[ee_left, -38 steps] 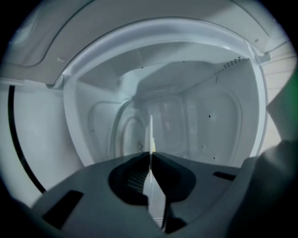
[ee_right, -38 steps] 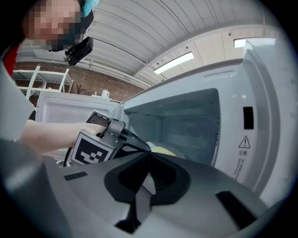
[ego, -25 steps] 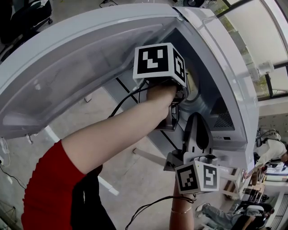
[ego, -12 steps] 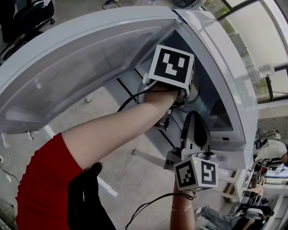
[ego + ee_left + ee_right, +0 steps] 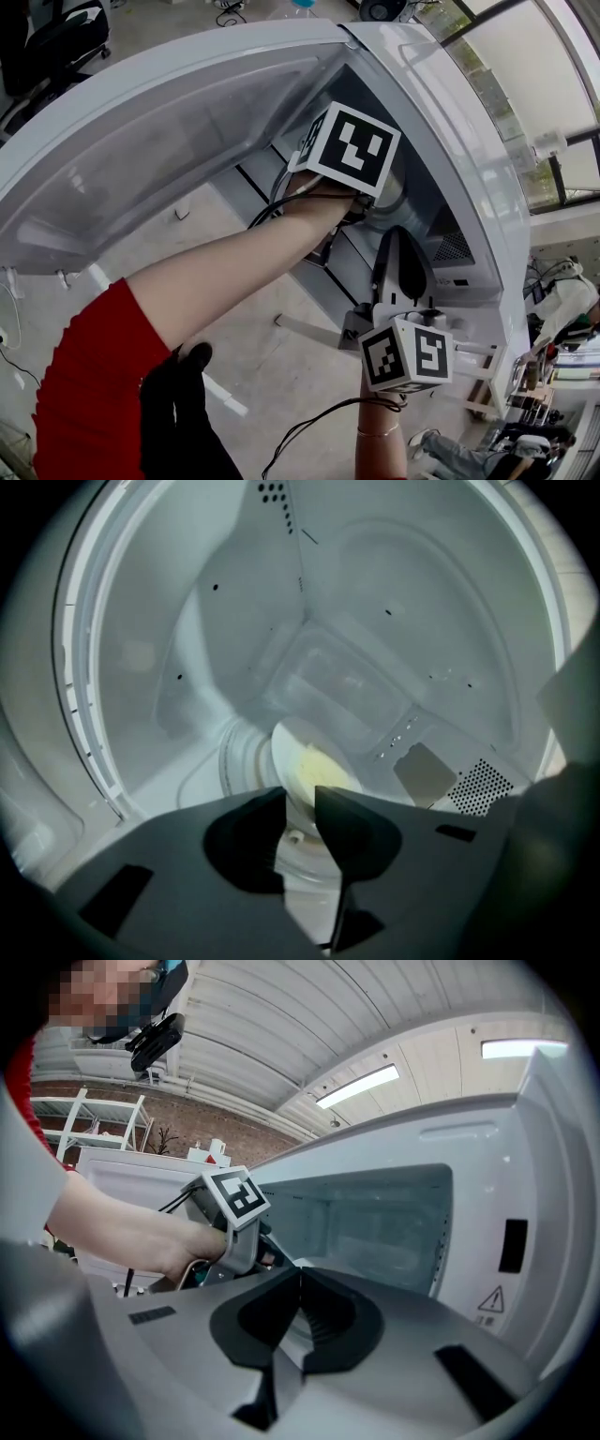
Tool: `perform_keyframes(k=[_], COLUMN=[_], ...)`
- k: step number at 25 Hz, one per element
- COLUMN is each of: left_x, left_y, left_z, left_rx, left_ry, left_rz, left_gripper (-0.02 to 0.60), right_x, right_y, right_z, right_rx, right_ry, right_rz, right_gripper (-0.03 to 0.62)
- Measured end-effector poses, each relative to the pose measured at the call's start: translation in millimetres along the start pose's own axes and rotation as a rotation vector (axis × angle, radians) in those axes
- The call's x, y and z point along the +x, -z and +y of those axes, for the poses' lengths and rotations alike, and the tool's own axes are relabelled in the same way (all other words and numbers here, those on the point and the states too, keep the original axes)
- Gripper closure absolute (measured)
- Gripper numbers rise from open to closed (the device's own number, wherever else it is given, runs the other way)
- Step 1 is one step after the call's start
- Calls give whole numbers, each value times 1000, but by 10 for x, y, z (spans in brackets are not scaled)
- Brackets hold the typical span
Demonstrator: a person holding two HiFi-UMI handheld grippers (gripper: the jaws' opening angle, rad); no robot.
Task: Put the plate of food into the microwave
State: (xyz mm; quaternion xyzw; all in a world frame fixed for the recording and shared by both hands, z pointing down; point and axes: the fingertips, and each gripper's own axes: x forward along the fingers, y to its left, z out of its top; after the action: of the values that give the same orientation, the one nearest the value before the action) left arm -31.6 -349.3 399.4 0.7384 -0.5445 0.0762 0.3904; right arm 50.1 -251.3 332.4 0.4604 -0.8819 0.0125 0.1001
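Note:
A white plate (image 5: 302,754) with yellow food (image 5: 321,769) rests on the turntable (image 5: 239,761) inside the open microwave (image 5: 441,122). My left gripper (image 5: 300,801) reaches into the cavity. Its jaws have just been opening and now stand apart, with the plate's near rim in the gap between them; the pads do not press on it. From the head view only the left gripper's marker cube (image 5: 349,145) and the hand show. My right gripper (image 5: 300,1274) hangs in front of the microwave, shut, with nothing between its fingers.
The microwave door (image 5: 141,141) is swung wide open at the left. The control panel (image 5: 511,1246) with a warning sticker lies right of the cavity. A perforated vent (image 5: 483,785) sits on the inner wall. A black cable (image 5: 309,431) hangs below the right gripper.
The left gripper has rolled about its own axis, so its marker cube now shows tilted, while it stays inside the microwave. The right gripper has kept still.

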Motion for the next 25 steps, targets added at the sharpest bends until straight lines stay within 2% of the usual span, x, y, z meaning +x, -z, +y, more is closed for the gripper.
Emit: perform_keyframes(k=[16,21,25], left_x=[58,43,46], left_y=[-18,-59,-54], left_z=[33,45,51], left_rx=[198,355,350], left_ry=[-104,-173,-163], left_rz=[-25,-39,-45], left_gripper=[451,436,436], right_x=[-14,-12,-3], right_y=[53,80,105], right_z=[39,36,53], right_rx=[-3,-2,1], right_ry=[-7,-2,-10], right_rz=[11,20,21], right_gripper=[580,580,579])
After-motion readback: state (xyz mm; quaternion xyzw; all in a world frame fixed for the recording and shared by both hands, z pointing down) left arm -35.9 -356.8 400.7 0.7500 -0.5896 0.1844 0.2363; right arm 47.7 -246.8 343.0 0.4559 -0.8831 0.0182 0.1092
